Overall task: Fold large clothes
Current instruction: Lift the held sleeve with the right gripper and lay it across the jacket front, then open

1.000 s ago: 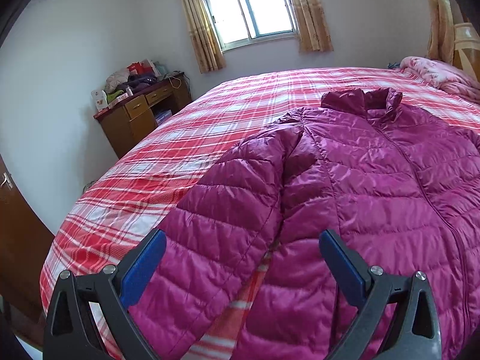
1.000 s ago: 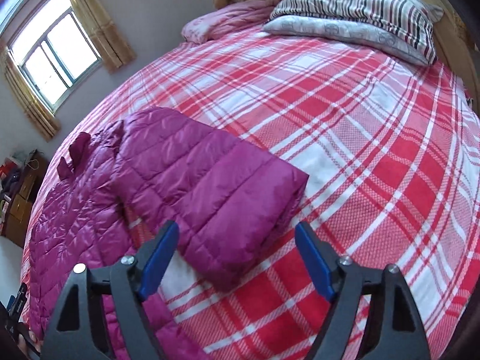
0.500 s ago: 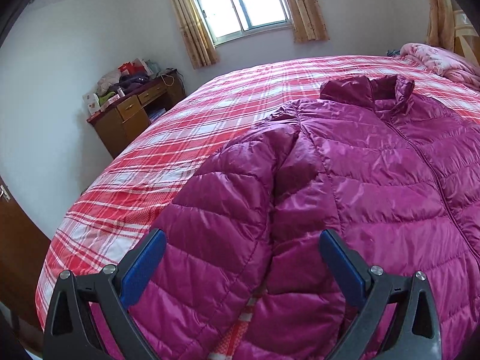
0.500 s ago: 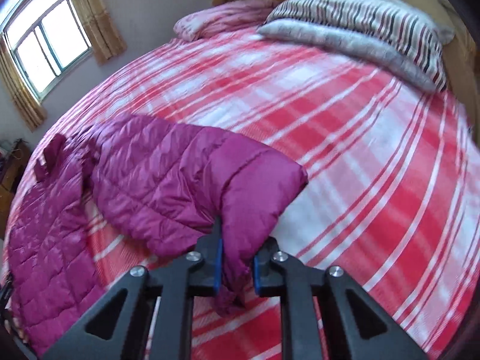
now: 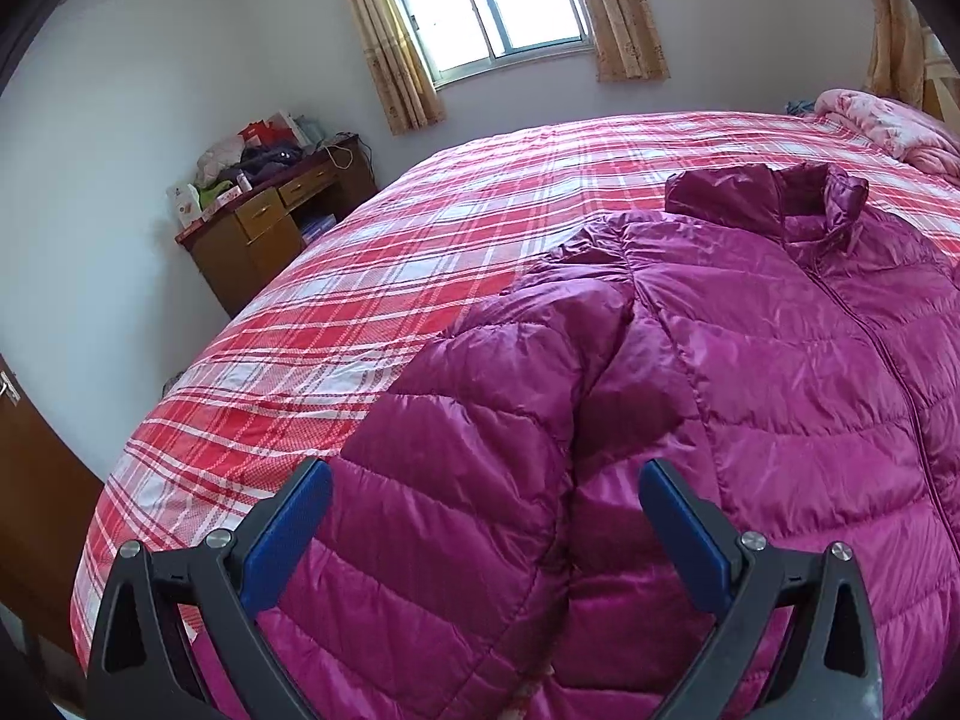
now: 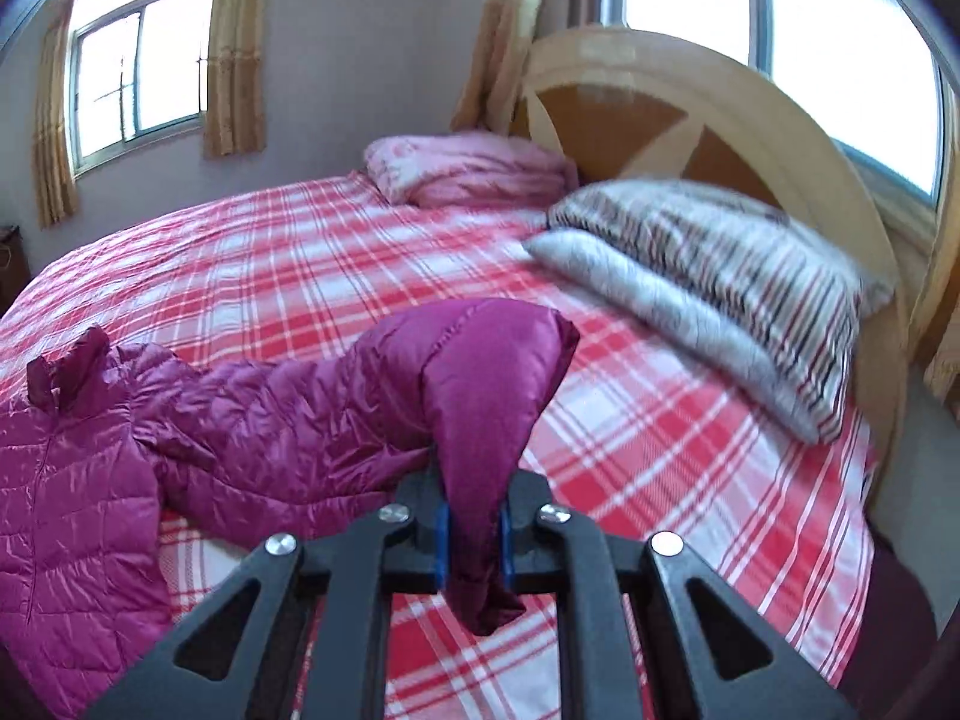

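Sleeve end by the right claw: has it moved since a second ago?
Yes. The sleeve, clamped in the right claw, has lifted off the bedspread, toward the pillows.

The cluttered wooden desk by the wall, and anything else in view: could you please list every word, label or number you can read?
None can be read.
Red and white packages on the brown wooden desk: print too small and blurred.
Quilted magenta jacket: no label visible.

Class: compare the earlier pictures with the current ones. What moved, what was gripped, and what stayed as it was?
The right gripper closed on the jacket sleeve and lifted its cuff off the bed. The left gripper advanced over the other sleeve, jaws open. The jacket body stayed flat.
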Motion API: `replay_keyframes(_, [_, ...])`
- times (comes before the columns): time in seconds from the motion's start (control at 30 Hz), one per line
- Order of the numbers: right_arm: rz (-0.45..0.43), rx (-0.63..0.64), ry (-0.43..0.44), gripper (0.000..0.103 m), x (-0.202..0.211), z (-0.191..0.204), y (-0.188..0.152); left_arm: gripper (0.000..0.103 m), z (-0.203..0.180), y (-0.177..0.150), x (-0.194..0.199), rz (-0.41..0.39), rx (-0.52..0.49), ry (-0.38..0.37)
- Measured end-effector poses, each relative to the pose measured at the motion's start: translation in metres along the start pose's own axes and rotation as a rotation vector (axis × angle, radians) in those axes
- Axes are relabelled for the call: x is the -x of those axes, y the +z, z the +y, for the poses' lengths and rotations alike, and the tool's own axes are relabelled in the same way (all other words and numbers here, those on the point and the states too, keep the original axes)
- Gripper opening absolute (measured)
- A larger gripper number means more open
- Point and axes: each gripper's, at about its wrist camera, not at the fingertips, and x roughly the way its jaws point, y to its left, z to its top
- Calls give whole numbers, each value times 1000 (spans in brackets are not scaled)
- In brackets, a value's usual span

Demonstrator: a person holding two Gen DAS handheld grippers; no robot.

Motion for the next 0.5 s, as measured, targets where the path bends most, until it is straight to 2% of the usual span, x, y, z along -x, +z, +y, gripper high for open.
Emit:
replay_keyframes(0.3, [-125,148,84,14,42,72,20,102,-3,-4,-11,21,5,0])
replay_keyframes(0.5, [-166,237,146,14,61,113,22,102,-1,-8,-11,26,17,-11])
